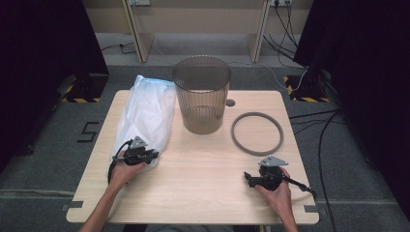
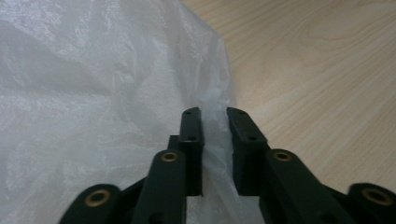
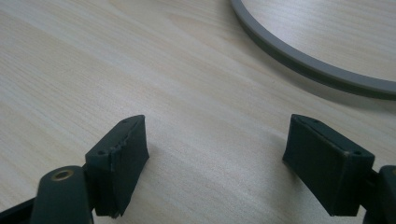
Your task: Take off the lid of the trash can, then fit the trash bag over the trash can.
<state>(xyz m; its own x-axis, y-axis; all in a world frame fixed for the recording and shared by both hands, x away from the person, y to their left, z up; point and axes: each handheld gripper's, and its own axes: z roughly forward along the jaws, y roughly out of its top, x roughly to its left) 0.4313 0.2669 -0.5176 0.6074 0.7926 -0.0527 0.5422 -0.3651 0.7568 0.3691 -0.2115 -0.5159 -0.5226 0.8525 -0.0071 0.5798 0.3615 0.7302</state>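
Observation:
A white translucent plastic bag (image 1: 145,111) lies along the left side of the wooden table (image 1: 203,179). My left gripper (image 1: 153,155) sits at the bag's near right corner. In the left gripper view its jaws stand close together with a fold of the plastic bag (image 2: 93,93) pinched between them, so the left gripper (image 2: 215,114) is shut on the film. My right gripper (image 1: 247,178) rests low at the table's near right, its jaws wide apart. In the right gripper view the right gripper (image 3: 224,140) has only bare wood between its pads.
A grey ribbed waste bin (image 1: 202,94) stands upright at the table's far middle, next to the bag. A grey ring (image 1: 256,133) lies flat to its right; the ring (image 3: 303,65) curves just beyond my right jaws. Cables run over the floor on the right.

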